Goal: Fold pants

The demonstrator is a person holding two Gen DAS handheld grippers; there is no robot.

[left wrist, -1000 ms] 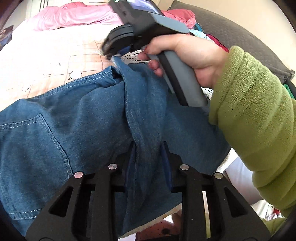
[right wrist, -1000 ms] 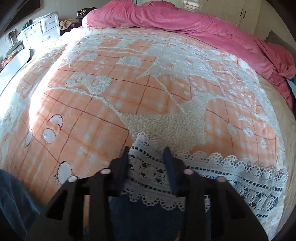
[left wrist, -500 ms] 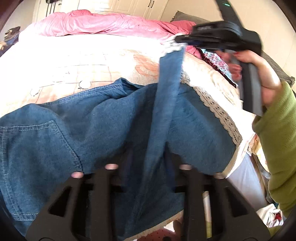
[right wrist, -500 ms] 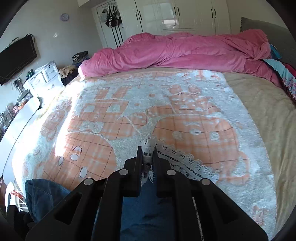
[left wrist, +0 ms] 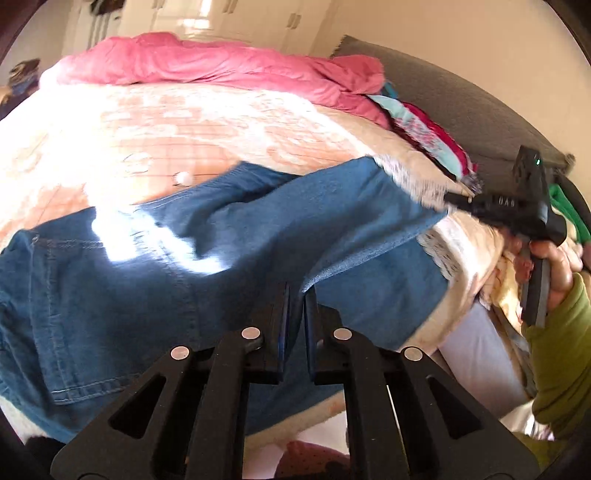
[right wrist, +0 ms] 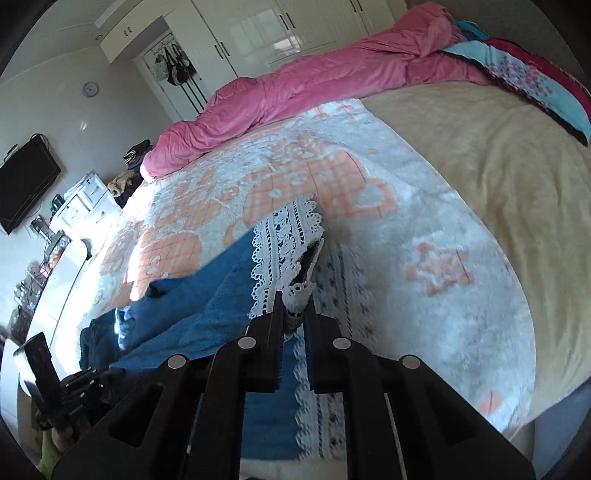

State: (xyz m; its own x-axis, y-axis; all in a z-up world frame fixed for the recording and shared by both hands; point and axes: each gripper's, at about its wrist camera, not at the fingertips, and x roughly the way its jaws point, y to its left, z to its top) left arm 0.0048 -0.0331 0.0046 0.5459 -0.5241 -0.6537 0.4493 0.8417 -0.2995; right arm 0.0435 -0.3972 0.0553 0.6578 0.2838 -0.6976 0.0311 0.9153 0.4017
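Blue denim pants [left wrist: 147, 295] with a white lace hem [left wrist: 417, 184] lie across the patterned bedspread [left wrist: 184, 122]. At the bottom of the left wrist view, my left gripper [left wrist: 297, 295] has its jaws closing tight on a raised fold of denim, pads pressing it. One leg stretches taut from there to my right gripper [left wrist: 452, 199], held by a hand in a green sleeve [left wrist: 554, 350] at the bed's right edge. The right wrist view shows my right gripper [right wrist: 295, 295] shut on the bunched lace hem [right wrist: 284, 236], with denim [right wrist: 207, 295] trailing back to the left gripper [right wrist: 92, 376].
A pink duvet [left wrist: 221, 70] is heaped along the far side of the bed. Colourful clothes [left wrist: 424, 136] are piled by a grey headboard [left wrist: 443, 96]. White wardrobes [right wrist: 277, 33], a wall TV [right wrist: 26, 184] and a white dresser [right wrist: 81, 203] stand beyond the bed.
The right gripper carried the lace hem out to the right and rolled, pulling the leg straight. The left jaws went from apart around the denim fold to shut on it.
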